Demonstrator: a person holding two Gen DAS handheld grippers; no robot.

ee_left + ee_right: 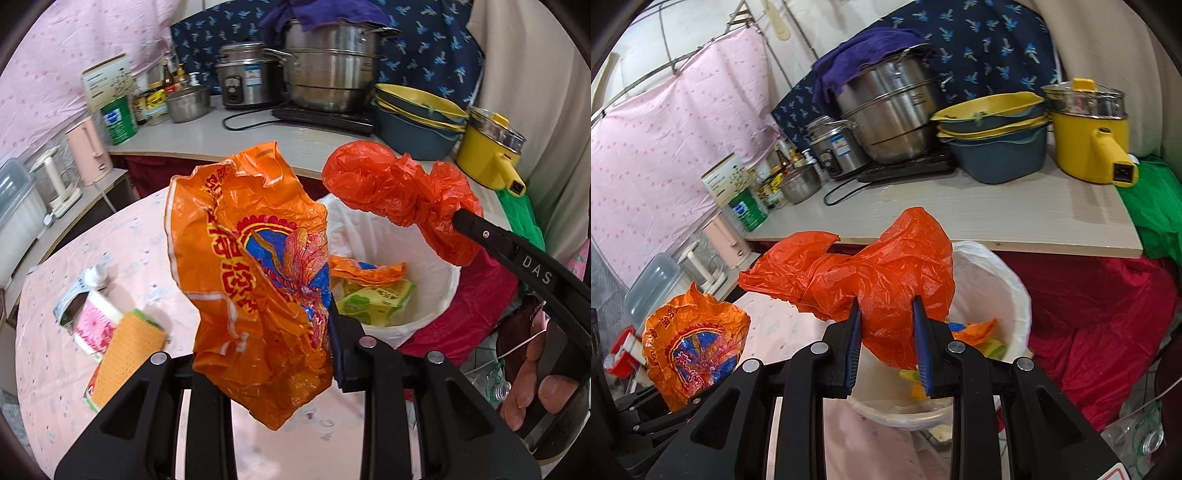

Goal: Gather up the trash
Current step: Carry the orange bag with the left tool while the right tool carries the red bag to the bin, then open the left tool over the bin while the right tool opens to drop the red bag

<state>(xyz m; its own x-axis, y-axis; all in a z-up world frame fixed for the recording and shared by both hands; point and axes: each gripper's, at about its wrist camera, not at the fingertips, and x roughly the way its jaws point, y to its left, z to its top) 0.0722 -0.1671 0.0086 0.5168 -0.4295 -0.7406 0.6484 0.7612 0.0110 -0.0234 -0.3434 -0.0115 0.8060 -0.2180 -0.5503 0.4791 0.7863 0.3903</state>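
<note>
The wrapper (255,280) hangs long axis upright, top edge up, clamped in the left gripper (269,354) just beside the bin (439,295). The red bag (871,280) lies crosswise, its twisted end pointing away from the bin, pinched in the right gripper (886,332) above the bin's rim.

My left gripper (295,332) clamps a crumpled orange printed plastic wrapper (255,288); my right gripper (888,328), angled downward, pinches a crumpled red-orange plastic bag (886,280).
</note>
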